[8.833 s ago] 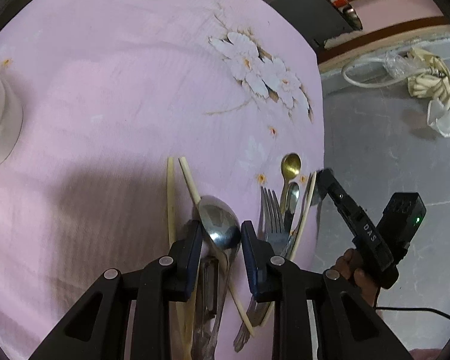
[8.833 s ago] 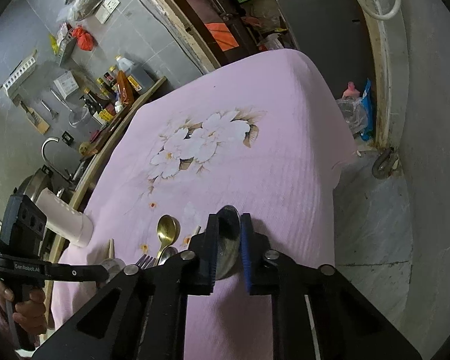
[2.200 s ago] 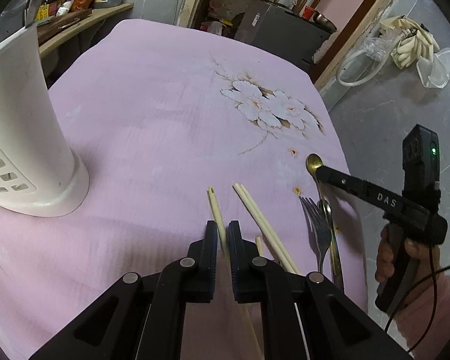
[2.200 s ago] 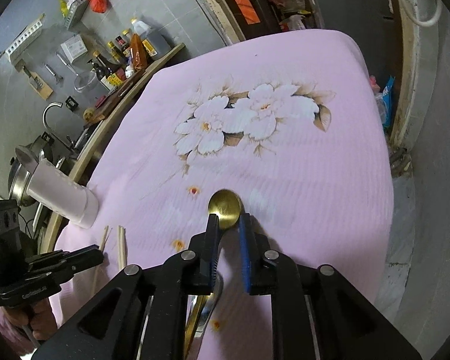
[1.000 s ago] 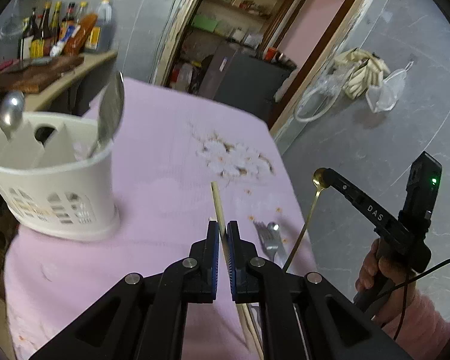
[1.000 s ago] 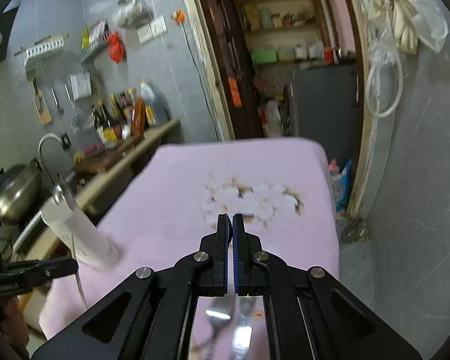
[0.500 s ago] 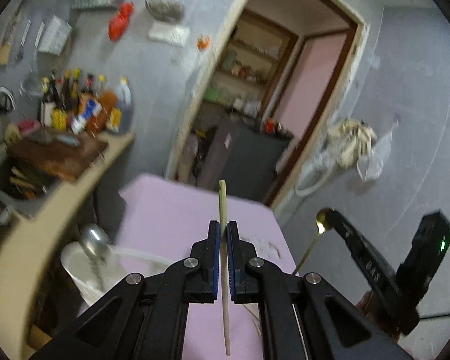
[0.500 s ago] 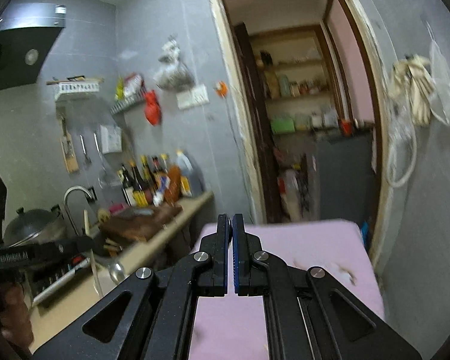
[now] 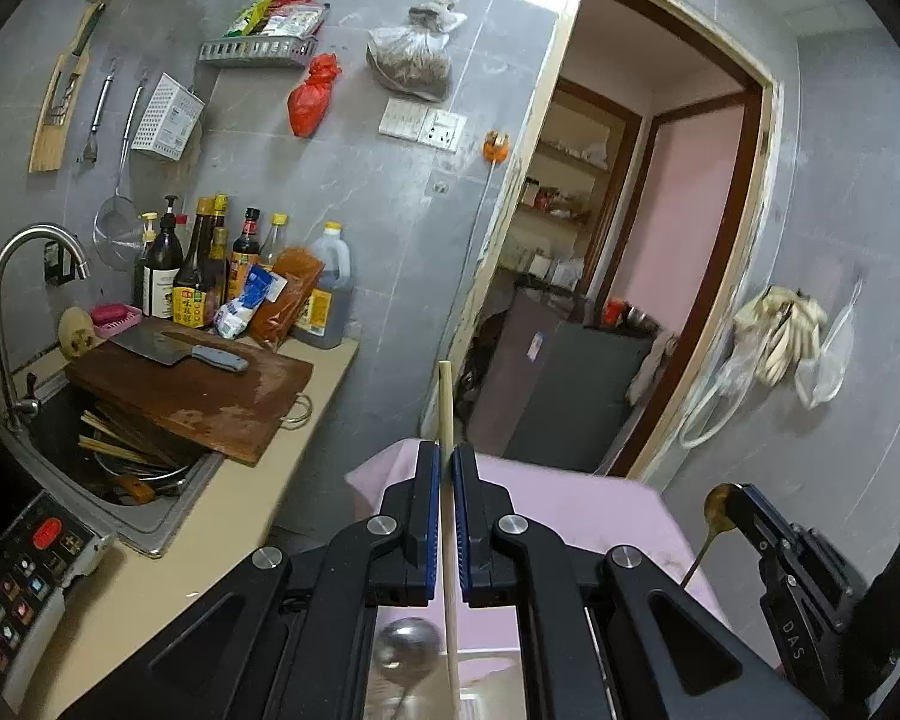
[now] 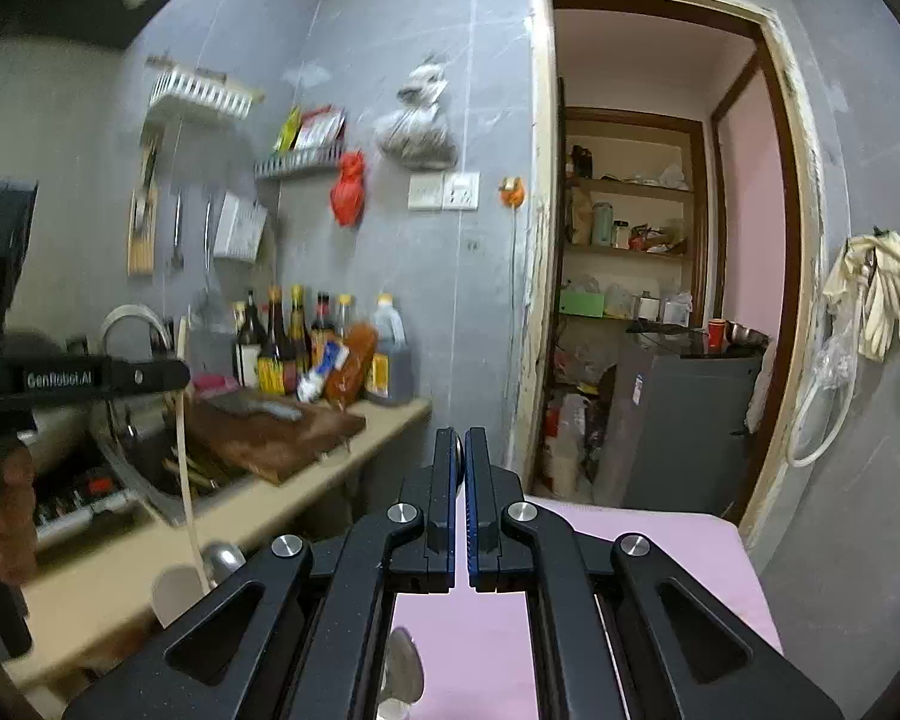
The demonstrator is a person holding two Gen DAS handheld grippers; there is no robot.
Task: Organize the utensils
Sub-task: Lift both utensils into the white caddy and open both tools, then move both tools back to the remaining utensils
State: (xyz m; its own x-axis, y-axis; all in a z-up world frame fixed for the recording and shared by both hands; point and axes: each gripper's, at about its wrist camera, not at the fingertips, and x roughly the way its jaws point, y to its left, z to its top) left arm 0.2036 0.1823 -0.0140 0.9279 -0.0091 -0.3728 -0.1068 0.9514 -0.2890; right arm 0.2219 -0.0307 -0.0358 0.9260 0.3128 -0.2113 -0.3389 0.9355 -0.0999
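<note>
My left gripper (image 9: 443, 456) is shut on a pale wooden chopstick (image 9: 446, 396), which stands upright and runs down between the jaws. Below it the bowl of a silver spoon (image 9: 408, 645) shows. At the right edge of that view my right gripper (image 9: 744, 501) is shut on a gold spoon (image 9: 717, 503), whose handle hangs down over the pink tablecloth (image 9: 570, 510). In the right wrist view the right gripper (image 10: 459, 444) has its jaws together. The left gripper (image 10: 171, 375) is at the left with the chopstick (image 10: 183, 450) hanging under it, above a blurred white holder (image 10: 174, 594).
A counter (image 9: 210, 528) runs along the left with a sink (image 9: 114, 468), a cutting board and cleaver (image 9: 180, 354), and several bottles (image 9: 210, 276). A doorway (image 9: 630, 300) opens behind the table, with a grey cabinet (image 9: 558, 396) in it. A hand (image 10: 0, 510) holds the left gripper.
Both grippers have risen from the table and tipped upward, so the kitchen wall now fills the views. The chopstick and the gold spoon came up with them, still gripped.
</note>
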